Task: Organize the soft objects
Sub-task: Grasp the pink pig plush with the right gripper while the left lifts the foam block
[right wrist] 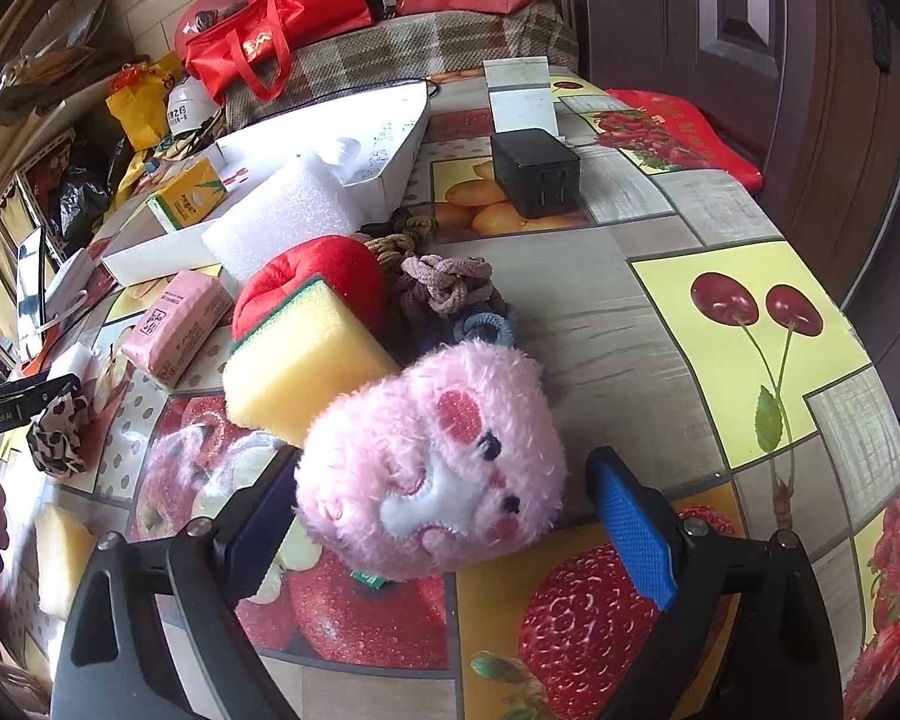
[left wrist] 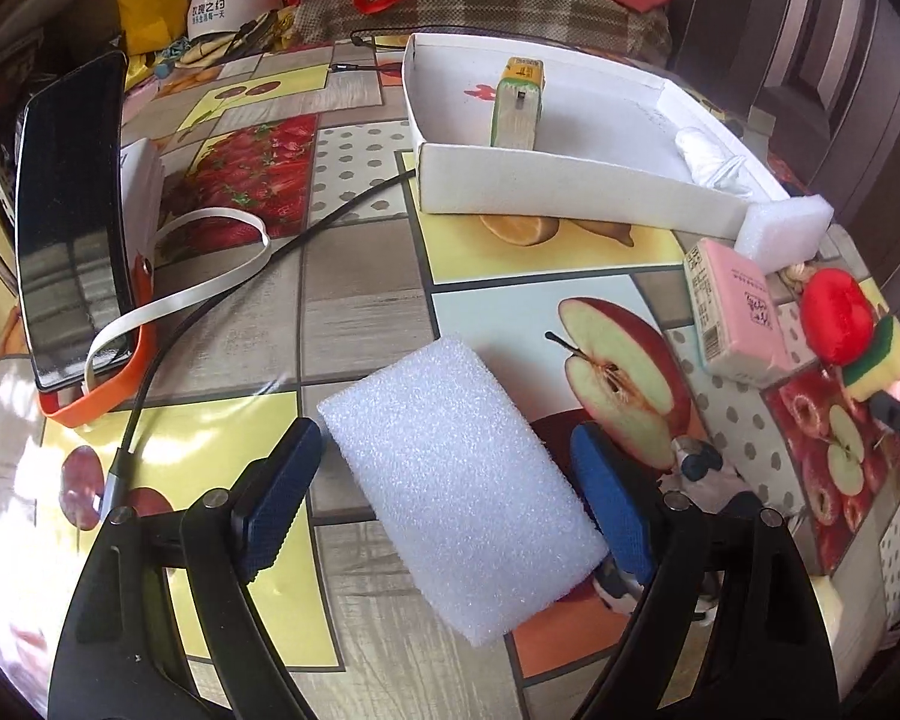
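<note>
In the left wrist view my left gripper (left wrist: 450,492) is open, its blue pads on either side of a white foam block (left wrist: 459,480) lying on the table, not touching it. A white cardboard box (left wrist: 570,192) at the back holds a yellow-green tissue pack (left wrist: 517,105). In the right wrist view my right gripper (right wrist: 444,528) is open around a pink plush toy (right wrist: 438,468) resting on the table. Behind it lie a yellow sponge (right wrist: 303,366), a red plush (right wrist: 324,276), another foam block (right wrist: 282,216) and a pink tissue pack (right wrist: 177,324).
A tablet in an orange case (left wrist: 72,228) and a black cable (left wrist: 222,306) lie left. Knotted ropes and hair ties (right wrist: 444,288) and a black charger (right wrist: 537,171) sit behind the plush. A leopard scrunchie (right wrist: 60,432) lies left. Bags crowd the back.
</note>
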Motion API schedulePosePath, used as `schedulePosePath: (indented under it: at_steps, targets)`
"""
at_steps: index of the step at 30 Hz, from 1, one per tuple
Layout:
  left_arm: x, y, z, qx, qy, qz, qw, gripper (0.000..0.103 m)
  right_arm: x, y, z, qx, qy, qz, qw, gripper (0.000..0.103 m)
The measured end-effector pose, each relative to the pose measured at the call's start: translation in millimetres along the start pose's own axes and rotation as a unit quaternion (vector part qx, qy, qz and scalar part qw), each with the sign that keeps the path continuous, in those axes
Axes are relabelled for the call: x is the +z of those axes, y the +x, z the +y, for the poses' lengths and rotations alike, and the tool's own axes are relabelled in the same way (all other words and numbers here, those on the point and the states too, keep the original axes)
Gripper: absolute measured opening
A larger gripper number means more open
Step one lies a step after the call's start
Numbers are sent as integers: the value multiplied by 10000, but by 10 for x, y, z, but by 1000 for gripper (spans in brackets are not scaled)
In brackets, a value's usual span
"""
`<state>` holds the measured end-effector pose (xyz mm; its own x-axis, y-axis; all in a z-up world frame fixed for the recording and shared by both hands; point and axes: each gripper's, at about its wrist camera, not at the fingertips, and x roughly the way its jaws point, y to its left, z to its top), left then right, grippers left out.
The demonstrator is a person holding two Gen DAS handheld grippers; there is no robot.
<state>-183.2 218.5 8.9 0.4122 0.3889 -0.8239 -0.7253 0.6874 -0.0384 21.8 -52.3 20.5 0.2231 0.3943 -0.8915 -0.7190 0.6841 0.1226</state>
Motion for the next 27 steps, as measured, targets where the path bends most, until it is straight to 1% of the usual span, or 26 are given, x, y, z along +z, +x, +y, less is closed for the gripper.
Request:
schedulePosePath:
  at_steps: [2,3,4,5,6,7,9,10,13,14,15,16,17,19,22,24,27]
  targets:
    - [-24,14,-16,134,156,6,9998,86,-3,-3,13,-15,-27,-7,10000,93]
    - [-42,9,-14,129,223,-24,9997,86,-2,-7,19,-23,-40,-18,10000,93]
    - [-61,4,-10,127,292,-52,9995,85,0,-14,30,-32,-60,-41,10000,91]
    - [-81,-4,-5,118,372,-92,9992,85,-3,-25,39,-46,-85,-68,9999,74]
    - [-98,-14,8,94,431,-137,9989,80,-10,-25,49,-74,-105,-61,9999,67]
    - [-109,-31,28,64,470,-187,9987,68,-20,-20,56,-93,-124,-43,9999,67]
    - [-121,-62,51,26,525,-256,9983,61,-37,-44,64,-78,-148,-87,9998,65]
    - [-133,-71,74,9,522,-318,9981,59,-51,-68,62,-71,-140,-133,9998,64]
    - [-165,-94,105,-39,513,-503,9974,58,-102,-188,22,-97,-3,-386,9992,62]
    - [-163,-115,117,-74,466,-573,9972,58,-122,-251,-1,-87,59,-539,9985,62]
    - [-160,-157,139,-213,406,-712,9964,58,-137,-325,-7,-77,108,-728,9973,62]
    - [-148,-200,156,-211,346,-860,9955,58,-153,-412,-9,-102,139,-961,9952,62]
    - [-132,-246,151,-83,316,-1034,9941,58,-176,-508,-5,-108,136,-1228,9923,62]
    - [-99,-353,187,-168,225,-1485,9885,58,-202,-675,20,-60,106,-1753,9844,63]
    - [-31,-480,205,-166,175,-2171,9758,58,-196,-811,118,-8,33,-2389,9710,63]
    - [40,-500,167,-61,241,-2481,9684,58,-152,-786,206,28,-28,-2565,9665,63]
    - [167,-467,64,69,435,-2767,9599,58,-35,-660,365,-48,-134,-2625,9648,63]
